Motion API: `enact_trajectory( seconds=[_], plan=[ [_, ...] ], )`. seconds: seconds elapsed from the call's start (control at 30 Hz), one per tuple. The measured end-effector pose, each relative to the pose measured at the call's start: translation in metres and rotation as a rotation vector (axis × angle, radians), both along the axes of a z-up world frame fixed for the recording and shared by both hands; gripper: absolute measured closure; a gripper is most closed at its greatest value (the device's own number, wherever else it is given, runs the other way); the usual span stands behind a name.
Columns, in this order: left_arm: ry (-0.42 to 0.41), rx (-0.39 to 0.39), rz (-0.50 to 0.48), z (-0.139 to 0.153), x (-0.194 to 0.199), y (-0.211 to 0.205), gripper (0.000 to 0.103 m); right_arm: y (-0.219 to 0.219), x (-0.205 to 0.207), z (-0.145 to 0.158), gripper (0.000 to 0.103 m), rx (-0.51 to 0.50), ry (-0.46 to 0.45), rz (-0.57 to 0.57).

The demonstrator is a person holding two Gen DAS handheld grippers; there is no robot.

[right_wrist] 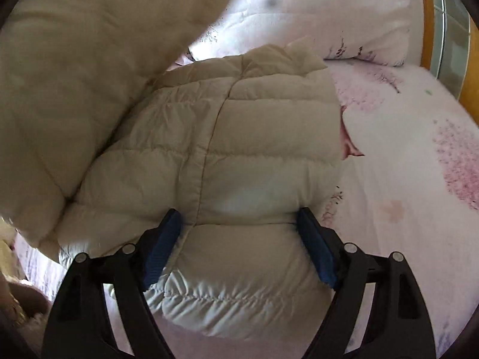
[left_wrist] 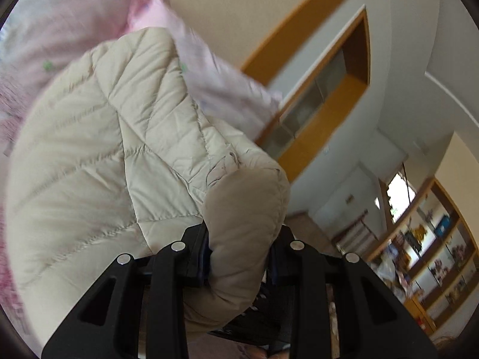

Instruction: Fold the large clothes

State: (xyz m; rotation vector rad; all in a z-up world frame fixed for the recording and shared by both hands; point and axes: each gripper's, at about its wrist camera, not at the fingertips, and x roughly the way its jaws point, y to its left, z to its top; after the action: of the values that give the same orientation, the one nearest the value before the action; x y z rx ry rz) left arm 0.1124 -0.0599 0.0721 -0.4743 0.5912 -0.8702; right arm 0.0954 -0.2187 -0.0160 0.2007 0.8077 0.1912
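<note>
A cream quilted puffer jacket (right_wrist: 227,155) lies on a pink flowered bed sheet (right_wrist: 404,155). My right gripper (right_wrist: 239,224) is open, its blue-padded fingers (right_wrist: 163,248) standing either side of the jacket's folded body near the hem. My left gripper (left_wrist: 241,239) is shut on a bunched part of the jacket (left_wrist: 242,227) and holds it lifted; the rest of the jacket (left_wrist: 98,149) hangs away to the left. In the right wrist view this lifted part (right_wrist: 74,74) looms at the left, blurred.
A pink pillow (right_wrist: 323,15) lies at the head of the bed. A wooden headboard (right_wrist: 428,21) stands at the right. In the left wrist view a wood-framed wall opening (left_wrist: 329,89) and wooden shelves (left_wrist: 425,254) with several items show beyond the bed.
</note>
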Motion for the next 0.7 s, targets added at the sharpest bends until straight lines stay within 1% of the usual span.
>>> enact_trajectory(
  seconds=[0.1, 0.17, 0.23, 0.27, 0.37, 0.4, 0.43, 0.47, 0.53, 0.6, 0.67, 0.7],
  plan=[
    [0.064, 0.037, -0.056, -0.018, 0.01, -0.024, 0.073, -0.01, -0.006, 0.001, 0.022, 0.018, -0.016, 0.029],
    [0.08, 0.084, -0.077, -0.03, 0.011, -0.037, 0.073, -0.022, -0.013, 0.005, 0.022, 0.027, -0.037, 0.038],
    [0.072, 0.135, -0.095, -0.038, 0.009, -0.047, 0.073, -0.044, -0.025, 0.009, 0.022, 0.034, -0.055, 0.012],
    [0.055, 0.173, -0.105, -0.042, 0.005, -0.052, 0.073, -0.055, -0.028, 0.012, 0.022, 0.034, -0.061, -0.014],
    [0.001, 0.285, -0.127, -0.048, -0.004, -0.068, 0.073, -0.095, -0.034, 0.022, 0.022, 0.054, -0.074, -0.145],
    [-0.013, 0.319, -0.134, -0.05, -0.008, -0.071, 0.072, -0.112, -0.035, 0.027, 0.022, 0.104, -0.082, -0.184],
    [-0.033, 0.369, -0.147, -0.055, -0.012, -0.078, 0.072, -0.122, -0.036, 0.03, 0.022, 0.152, -0.088, -0.201],
    [-0.041, 0.392, -0.157, -0.058, -0.015, -0.083, 0.071, -0.135, -0.036, 0.037, 0.023, 0.243, -0.105, -0.205],
    [-0.049, 0.43, -0.177, -0.065, -0.02, -0.089, 0.07, -0.142, -0.03, 0.052, 0.023, 0.36, -0.136, -0.159],
    [-0.044, 0.452, -0.19, -0.069, -0.021, -0.092, 0.07, -0.139, -0.02, 0.065, 0.023, 0.414, -0.152, -0.102],
    [-0.036, 0.46, -0.196, -0.073, -0.021, -0.093, 0.069, -0.128, -0.004, 0.079, 0.023, 0.448, -0.15, -0.025],
    [-0.031, 0.463, -0.198, -0.074, -0.018, -0.093, 0.069, -0.124, 0.0, 0.083, 0.023, 0.458, -0.145, -0.006]
  ],
)
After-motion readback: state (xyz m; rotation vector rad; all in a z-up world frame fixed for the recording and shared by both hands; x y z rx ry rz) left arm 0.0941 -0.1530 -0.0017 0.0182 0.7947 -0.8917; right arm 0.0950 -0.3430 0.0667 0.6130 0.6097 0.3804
